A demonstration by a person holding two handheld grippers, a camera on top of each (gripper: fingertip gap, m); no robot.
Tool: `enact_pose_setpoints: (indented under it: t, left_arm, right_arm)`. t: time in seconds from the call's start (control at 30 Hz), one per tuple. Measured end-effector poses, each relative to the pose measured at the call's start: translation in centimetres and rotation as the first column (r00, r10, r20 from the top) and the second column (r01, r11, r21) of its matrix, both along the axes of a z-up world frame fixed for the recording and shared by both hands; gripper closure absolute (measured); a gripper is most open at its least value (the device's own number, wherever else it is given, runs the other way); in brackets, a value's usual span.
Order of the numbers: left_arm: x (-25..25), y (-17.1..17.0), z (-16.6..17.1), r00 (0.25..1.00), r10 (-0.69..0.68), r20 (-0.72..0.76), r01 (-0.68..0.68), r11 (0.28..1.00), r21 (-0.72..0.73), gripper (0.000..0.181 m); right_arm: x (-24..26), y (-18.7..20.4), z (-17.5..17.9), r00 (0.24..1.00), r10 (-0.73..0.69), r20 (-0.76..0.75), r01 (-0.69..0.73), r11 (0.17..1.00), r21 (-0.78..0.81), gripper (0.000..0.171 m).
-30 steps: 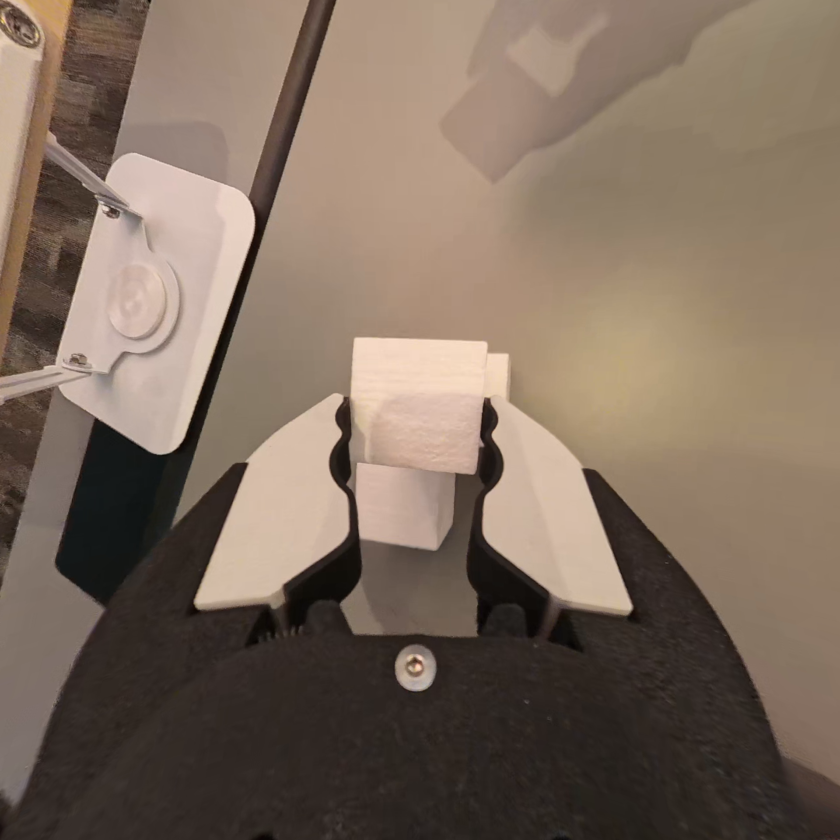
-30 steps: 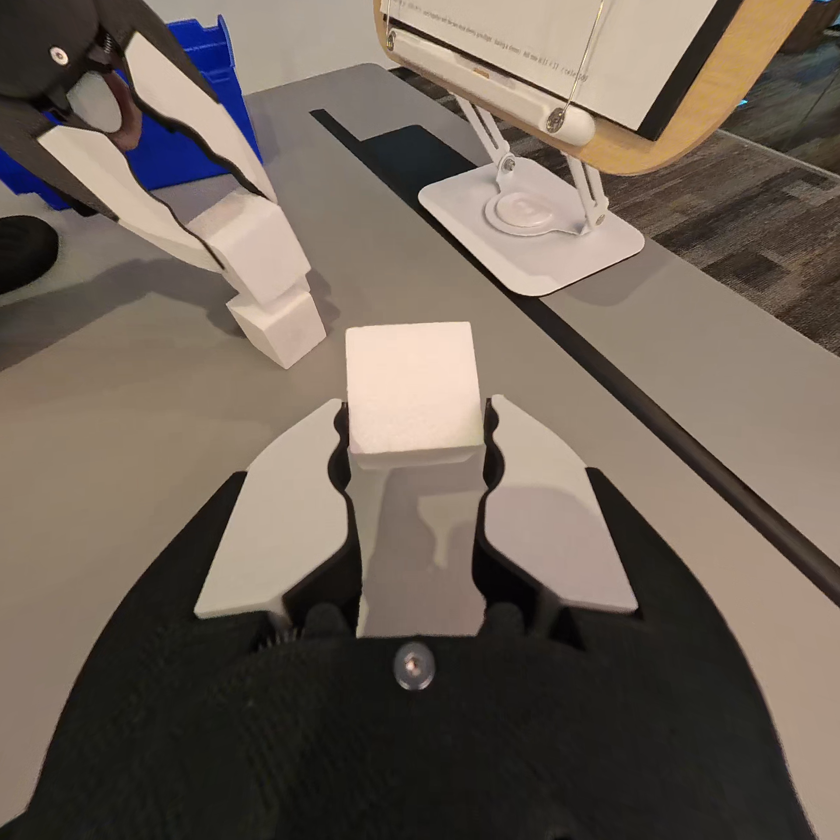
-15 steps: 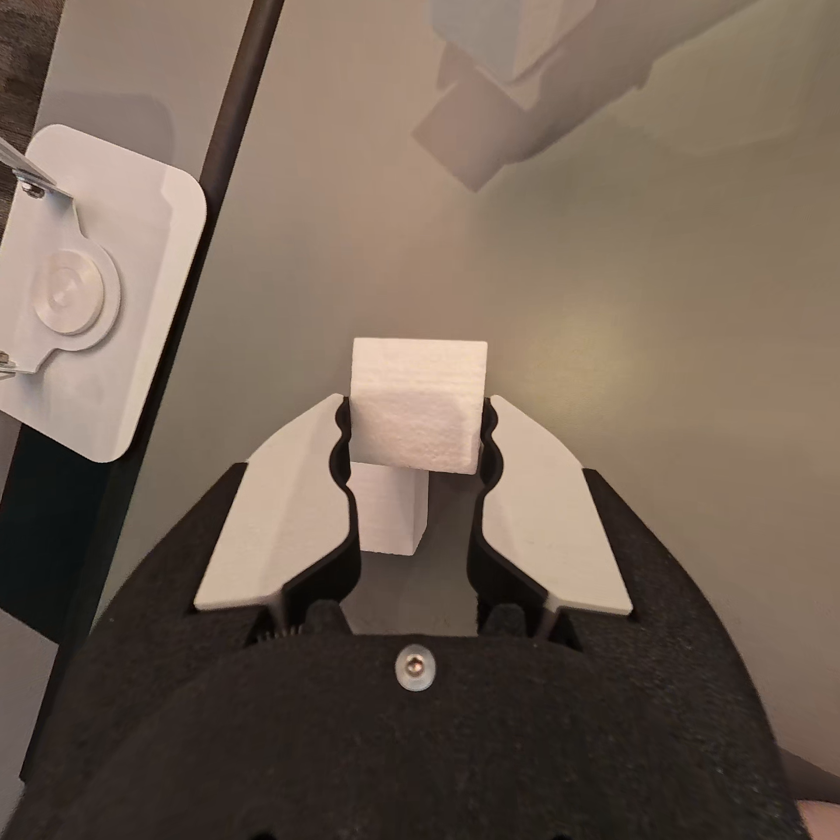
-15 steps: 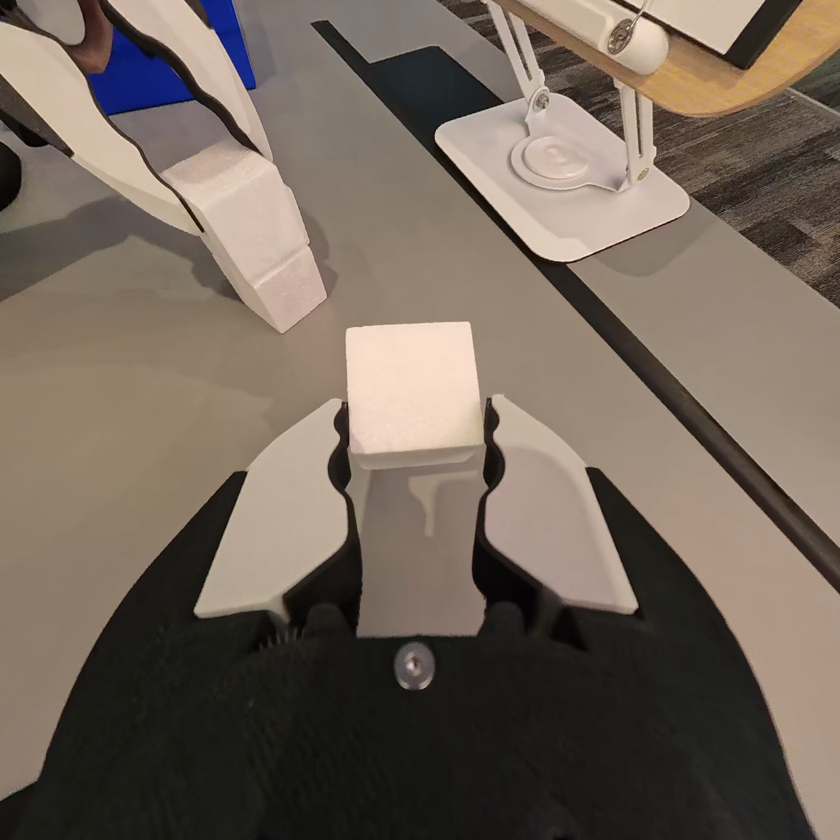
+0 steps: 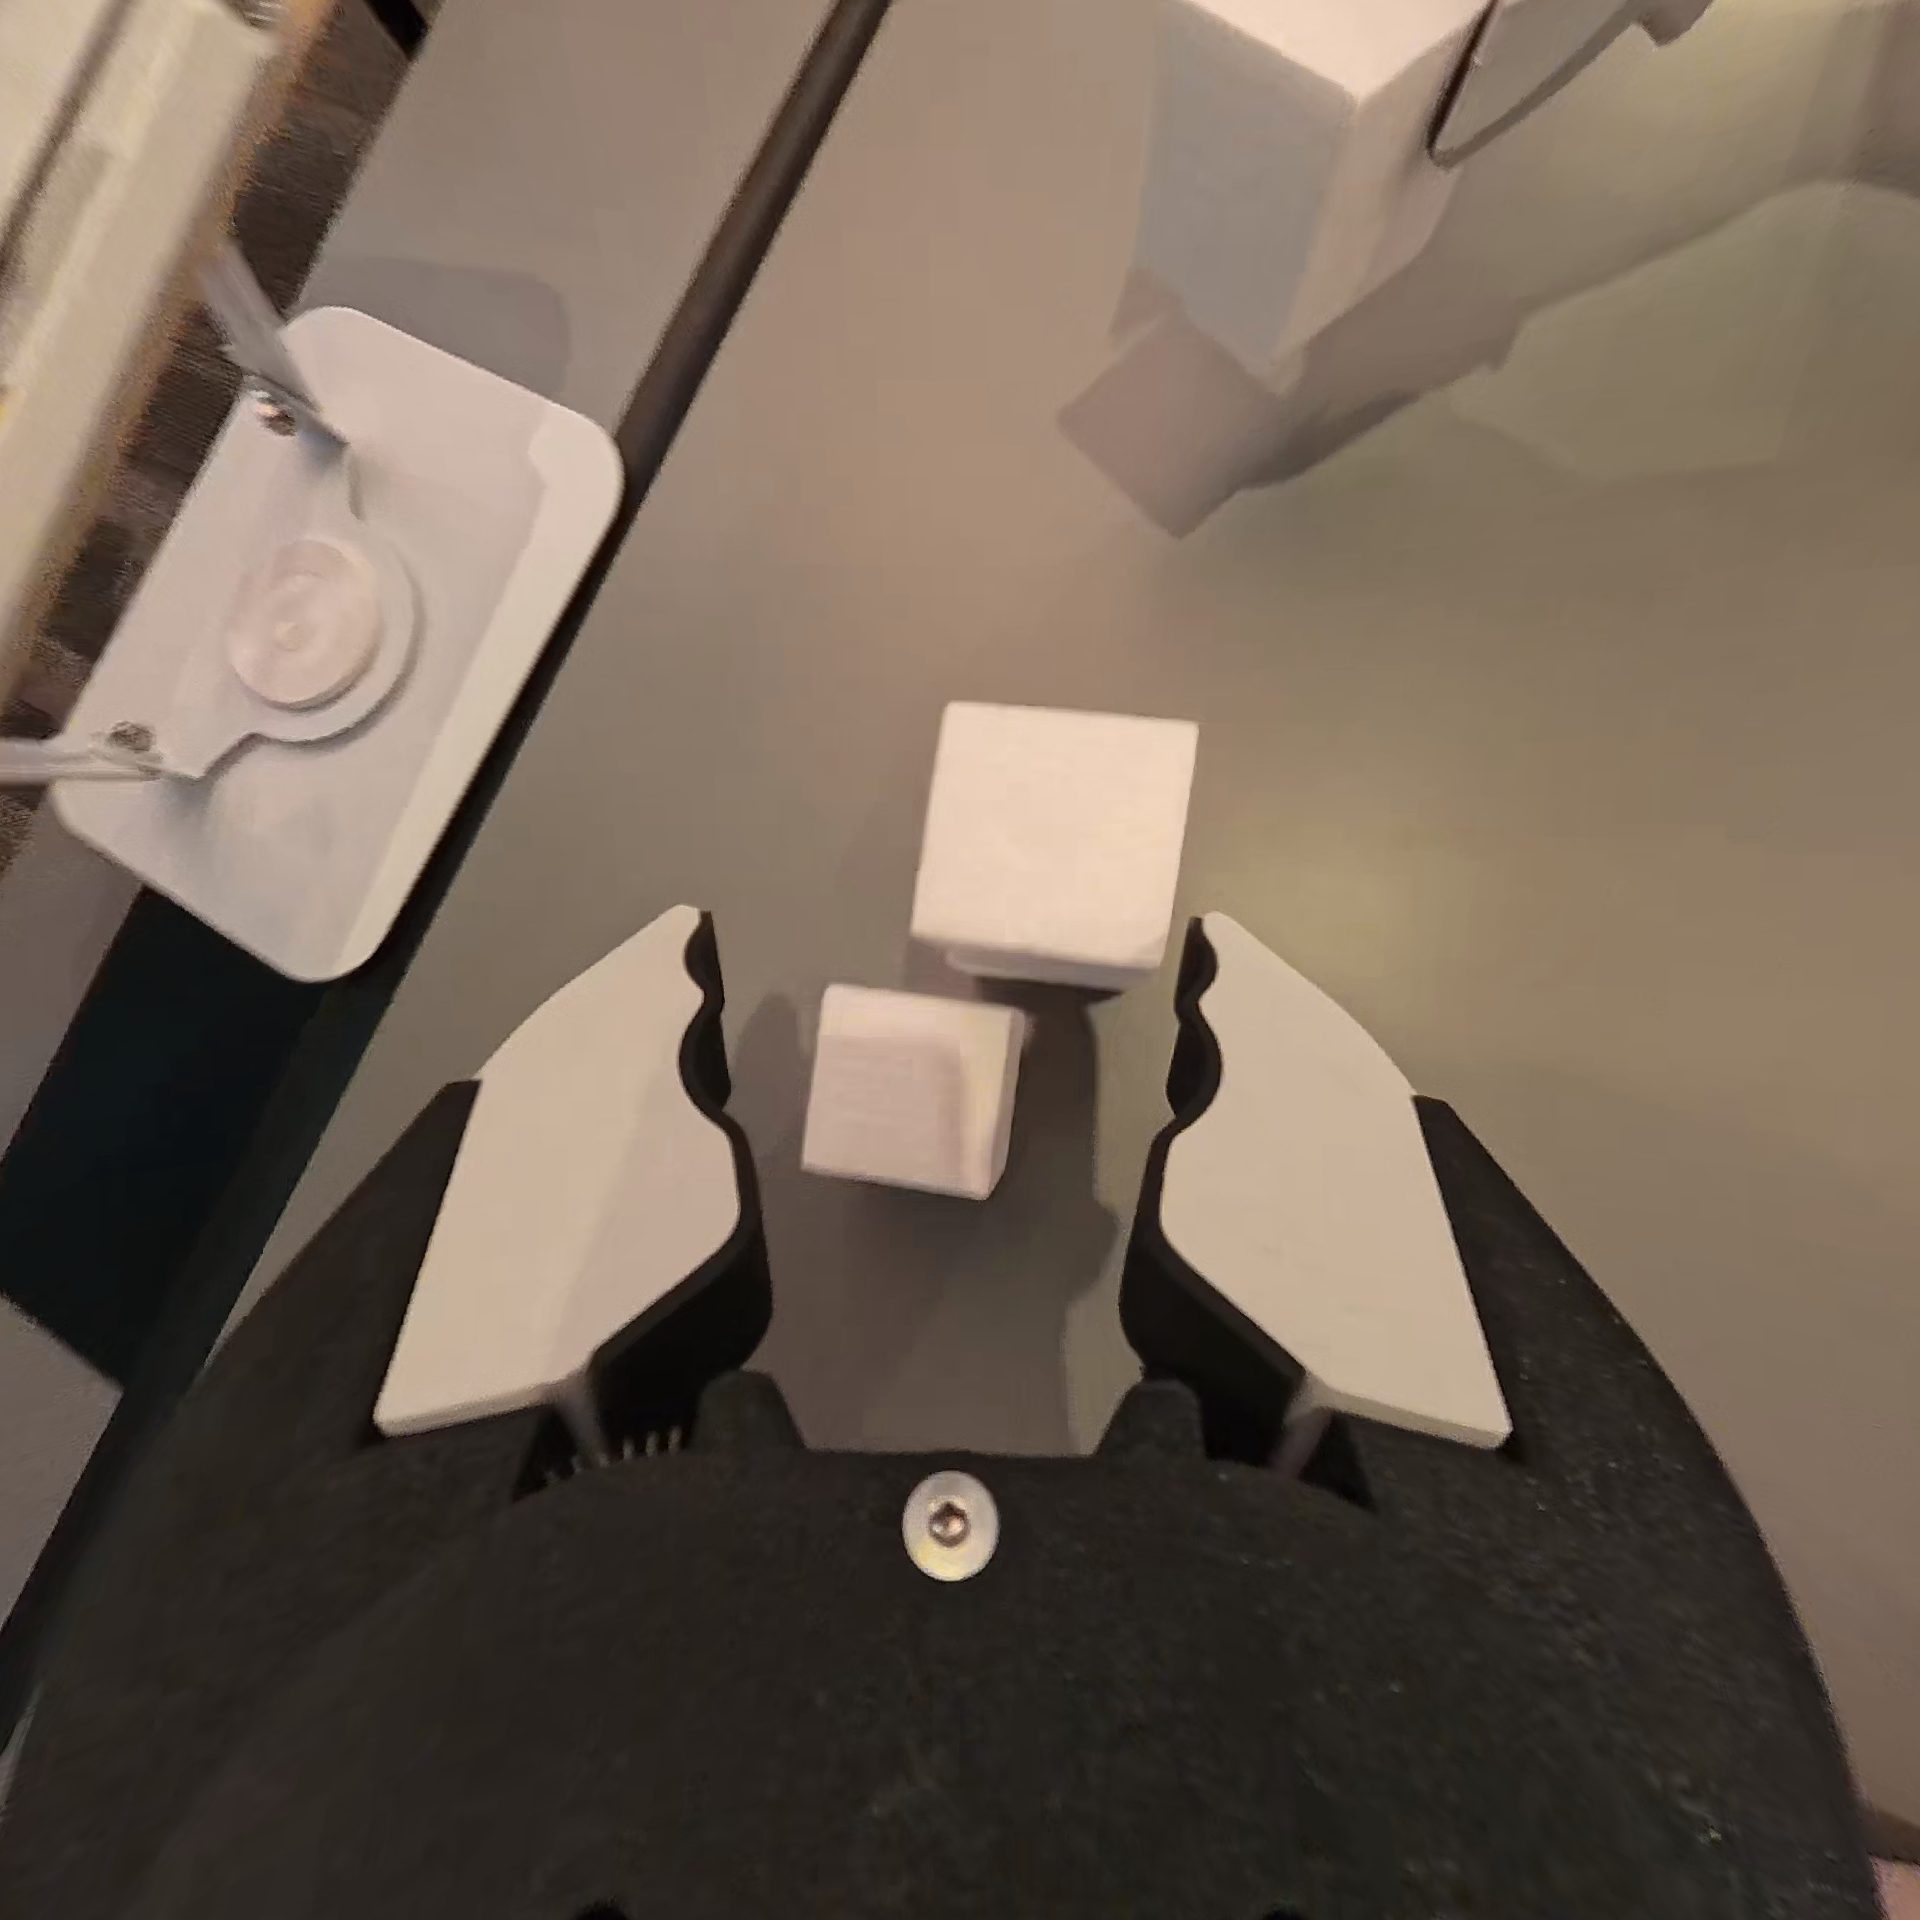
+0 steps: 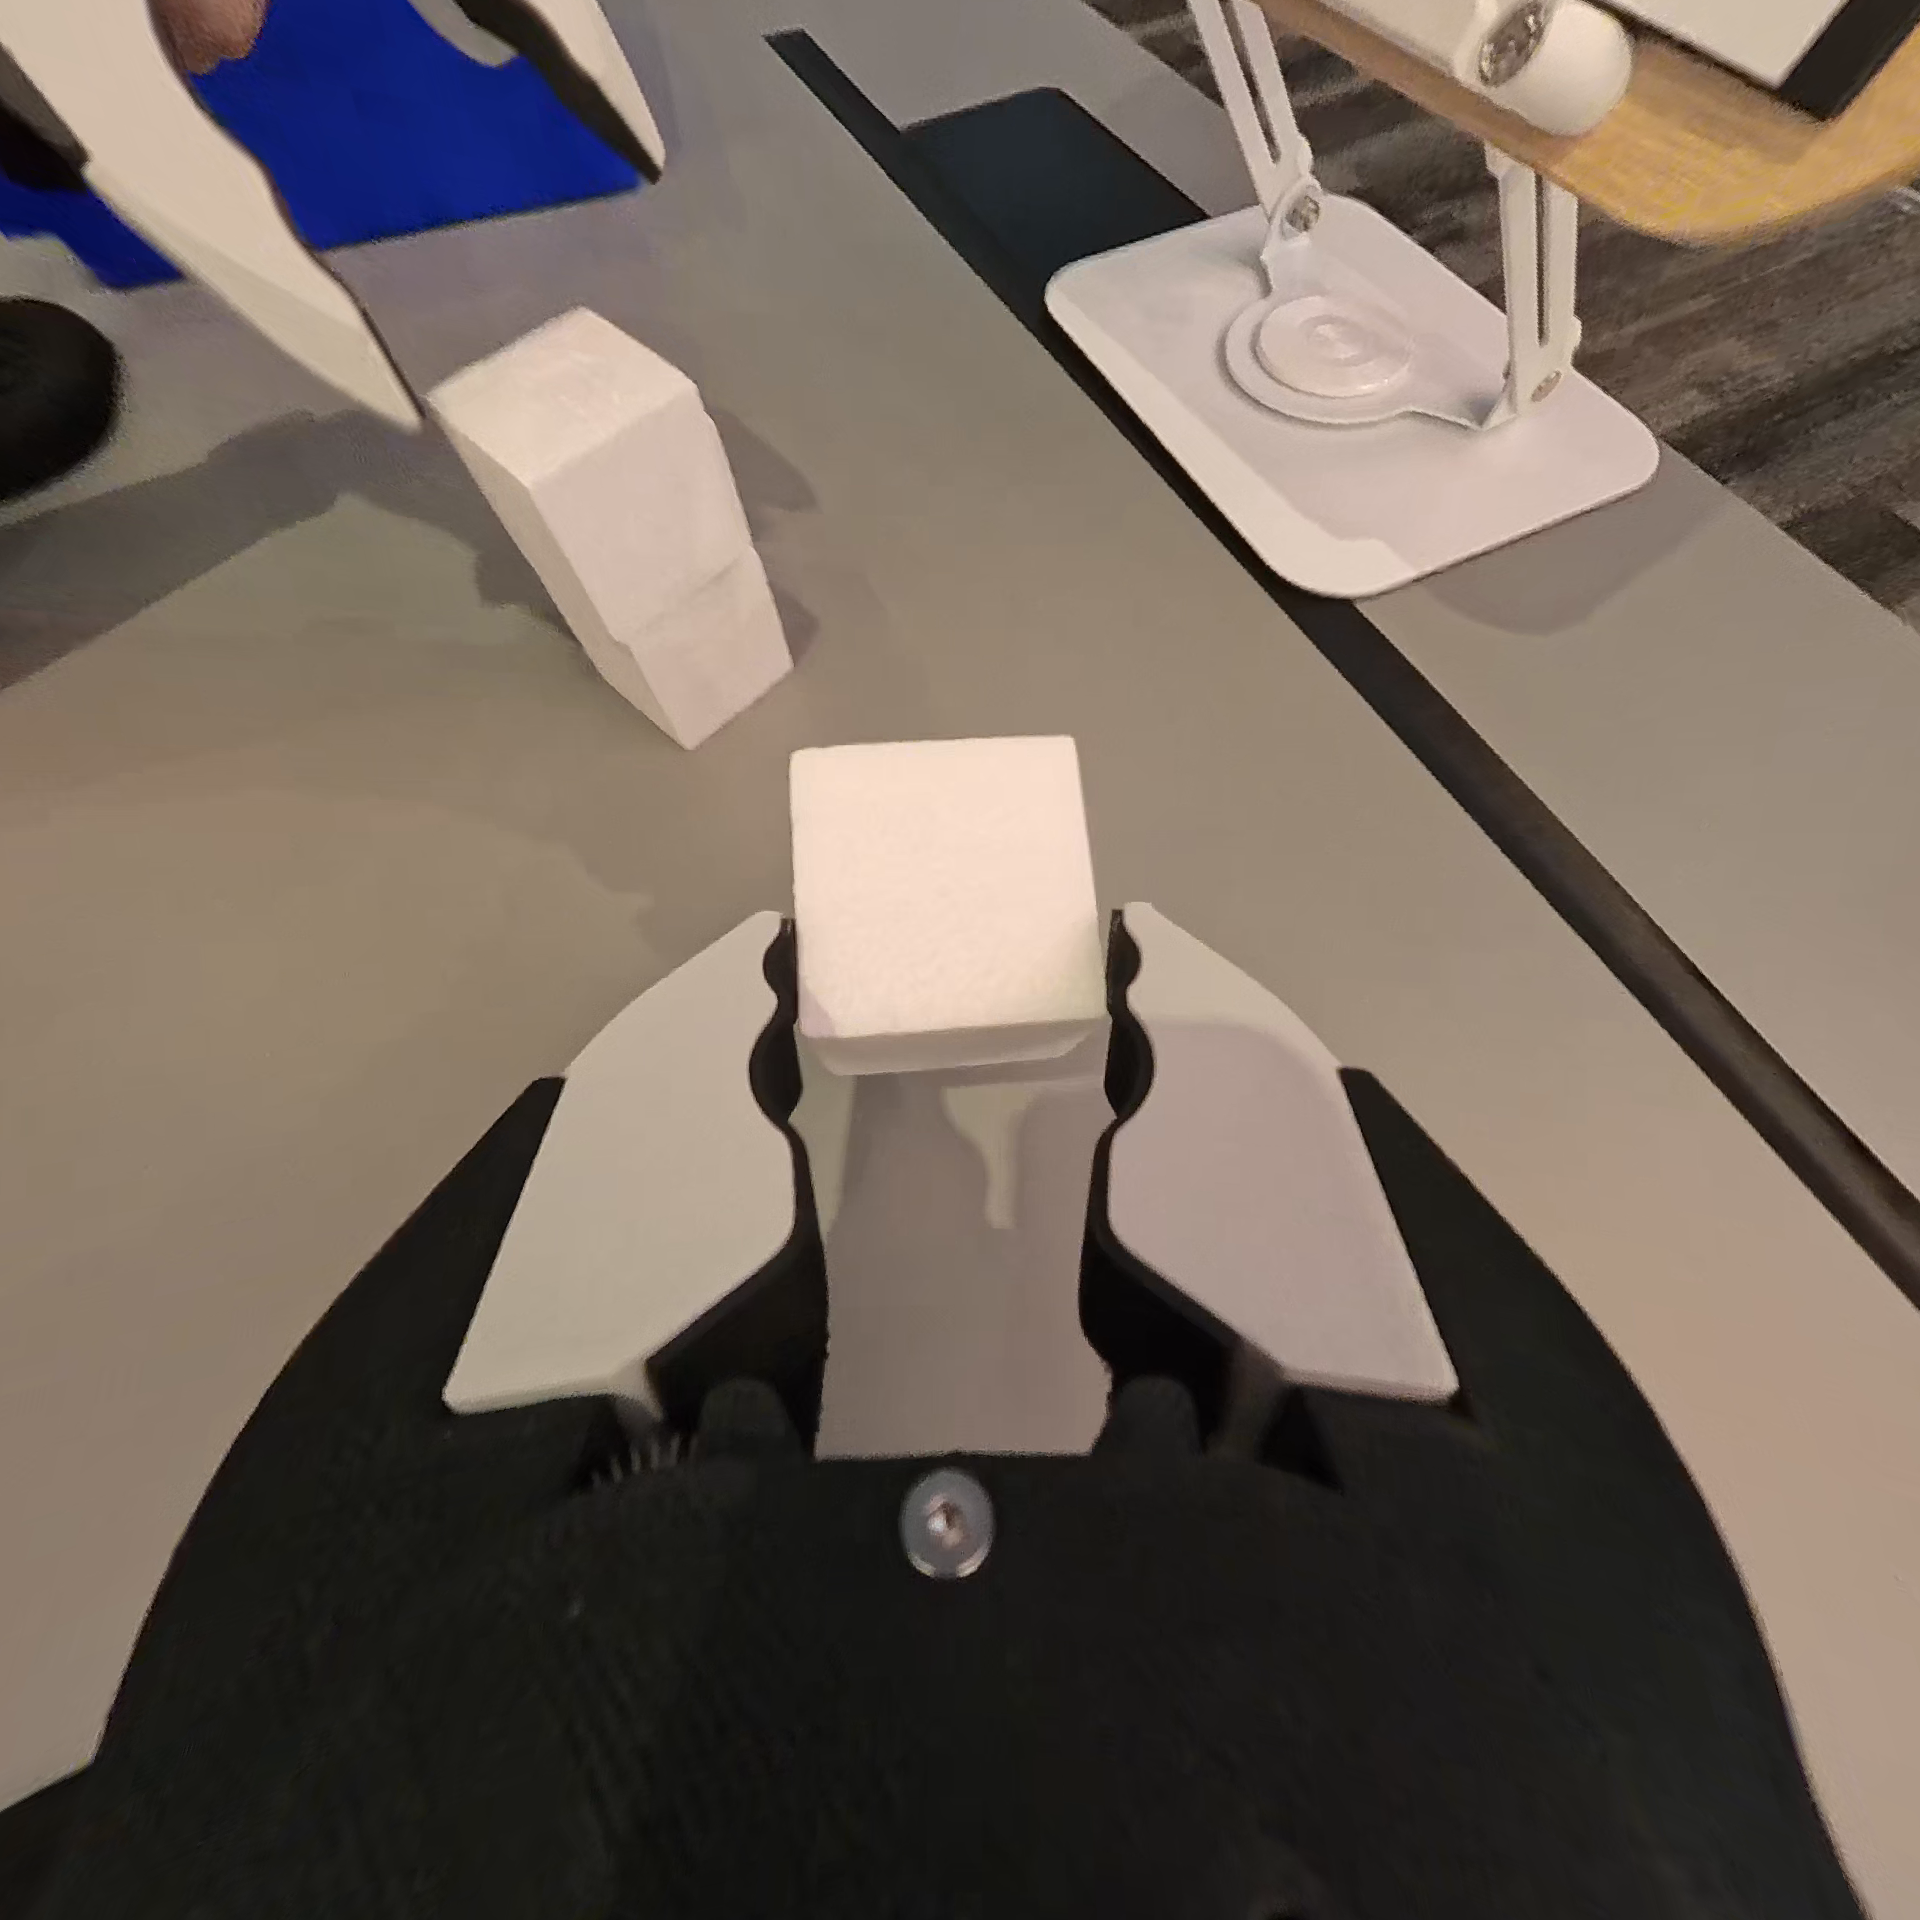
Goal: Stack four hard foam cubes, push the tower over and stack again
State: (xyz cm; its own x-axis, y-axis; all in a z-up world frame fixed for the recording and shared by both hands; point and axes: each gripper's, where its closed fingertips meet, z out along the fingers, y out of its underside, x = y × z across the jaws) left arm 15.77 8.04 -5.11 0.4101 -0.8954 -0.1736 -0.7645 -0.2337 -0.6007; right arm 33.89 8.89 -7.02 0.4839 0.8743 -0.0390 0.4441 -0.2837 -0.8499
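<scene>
Two white hard foam cubes [image 5: 1049, 847] stand stacked on the grey desk [image 5: 1455, 831] just ahead of our left tongs [image 5: 951, 940], the upper one sitting slightly askew on the lower cube [image 5: 1039, 975], of which only an edge shows in the left wrist view. A third, single white foam cube [image 5: 909, 1101] lies on the desk between the white fingers [image 5: 582, 1174] of the left tongs, touching neither; these tongs are spread wide and hold nothing. In the right wrist view the same stack [image 6: 613, 509] appears in the upper left of the frame, with the left tongs hanging above it.

Our right tongs [image 6: 945, 925] are closed narrowly on a fourth white foam cube [image 6: 940, 894], gripped at its sides and carried above the desk at centre frame. In the left wrist view this held cube shows at the top right edge.

At the upper right of the right wrist view a white flat stand base [image 6: 1351, 416] rests on the desk beyond a dark groove [image 6: 1558, 831]. A blue bin [image 6: 416, 135] sits at the upper left.
</scene>
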Motion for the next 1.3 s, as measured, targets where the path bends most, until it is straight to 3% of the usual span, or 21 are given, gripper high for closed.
enact_pose_setpoints:
  t: [0.17,0.27,0.4,0.53,0.7,0.9,1.3]
  left_arm:
    - [-5.9,0.0,4.2,0.983,0.113,0.145,-0.124,0.990,0.071,0.098]
    - [-7.9,0.8,7.5,0.929,0.172,0.327,-0.220,0.968,0.117,0.103]
    - [-8.8,0.9,11.6,0.820,0.159,0.550,-0.280,0.950,0.142,0.105]
    - [-9.1,-0.5,15.4,0.689,0.062,0.722,-0.250,0.956,0.156,0.118]
    - [-9.8,-1.9,17.8,0.545,-0.017,0.838,-0.182,0.974,0.138,0.126]
    - [-9.7,-1.5,17.0,0.590,-0.011,0.807,-0.190,0.970,0.152,0.129]
    - [-8.9,-1.3,16.5,0.611,-0.001,0.792,-0.177,0.974,0.139,0.130]
  right_arm:
    - [-5.6,-3.2,6.5,0.965,0.211,-0.156,-0.201,0.976,0.081,0.114]
    - [-10.4,-4.8,8.9,0.922,0.378,-0.079,-0.360,0.915,0.180,0.114]
    - [-14.7,-4.6,7.8,0.843,0.529,0.092,-0.536,0.840,0.083,0.114]
    - [-16.0,-3.2,5.7,0.800,0.564,0.206,-0.570,0.821,-0.034,0.114]
    - [-16.1,-2.4,5.8,0.804,0.560,0.199,-0.567,0.823,-0.028,0.114]
    - [-16.3,-1.9,5.8,0.807,0.557,0.197,-0.567,0.824,-0.011,0.114]
    - [-16.4,-1.5,4.3,0.797,0.561,0.223,-0.570,0.821,-0.026,0.114]
